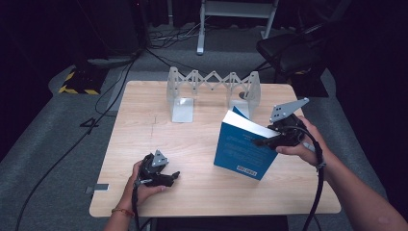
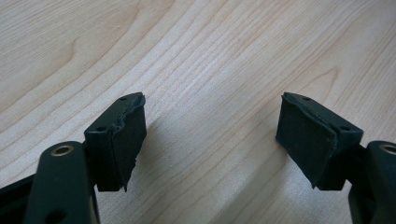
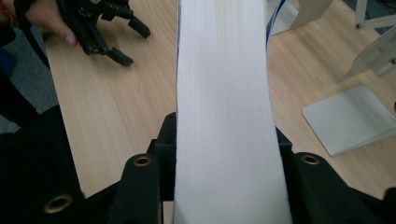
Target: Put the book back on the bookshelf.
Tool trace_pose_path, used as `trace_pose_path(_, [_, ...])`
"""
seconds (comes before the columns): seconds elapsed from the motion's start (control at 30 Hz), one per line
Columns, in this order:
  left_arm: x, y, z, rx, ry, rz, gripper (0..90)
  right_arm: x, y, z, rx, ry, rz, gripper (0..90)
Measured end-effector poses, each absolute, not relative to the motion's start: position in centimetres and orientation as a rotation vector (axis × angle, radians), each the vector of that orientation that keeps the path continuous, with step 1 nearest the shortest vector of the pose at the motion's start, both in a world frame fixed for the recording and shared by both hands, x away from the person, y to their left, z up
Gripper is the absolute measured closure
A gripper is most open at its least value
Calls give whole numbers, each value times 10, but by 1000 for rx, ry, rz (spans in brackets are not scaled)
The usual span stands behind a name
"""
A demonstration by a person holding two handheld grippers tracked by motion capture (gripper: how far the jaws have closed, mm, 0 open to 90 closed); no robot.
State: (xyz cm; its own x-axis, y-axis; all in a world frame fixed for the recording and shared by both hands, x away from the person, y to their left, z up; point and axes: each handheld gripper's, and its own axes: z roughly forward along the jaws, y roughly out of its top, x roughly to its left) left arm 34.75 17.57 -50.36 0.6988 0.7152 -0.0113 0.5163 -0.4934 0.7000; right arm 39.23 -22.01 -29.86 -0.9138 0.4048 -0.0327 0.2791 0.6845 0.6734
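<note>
Clamping the right gripper (image 1: 263,141) on the blue book (image 1: 243,148), tilted above the tabletop (image 1: 192,139), we next carry it to the expanding bookend rack (image 1: 214,89); left gripper (image 1: 169,177) rests apart.

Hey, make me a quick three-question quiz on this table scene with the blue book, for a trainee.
1. True or false: the left gripper holds the blue book.
2. Which gripper is clamped on the book's page edge? A) left gripper B) right gripper C) both
3. Fill in: the metal expanding book rack stands at the table's ____ edge in the high view.

Key
1. False: its jaws stand open over bare wooden table, nothing between them.
2. B: in the right gripper view the white page block sits between the two jaws, and the book is tilted up on its lower edge.
3. Far: the rack stands behind the book.
</note>
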Motion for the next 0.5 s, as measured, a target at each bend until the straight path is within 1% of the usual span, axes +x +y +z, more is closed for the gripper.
trace_pose_path(0.3, [347, 175, -504, 2203, 946, 368, 243, 403, -221, -287, 614, 2691, 1021, 612])
trace_pose_path(0.5, [347, 175, -504, 2203, 947, 368, 241, 417, -227, -279, 677, 2633, 1014, 612])
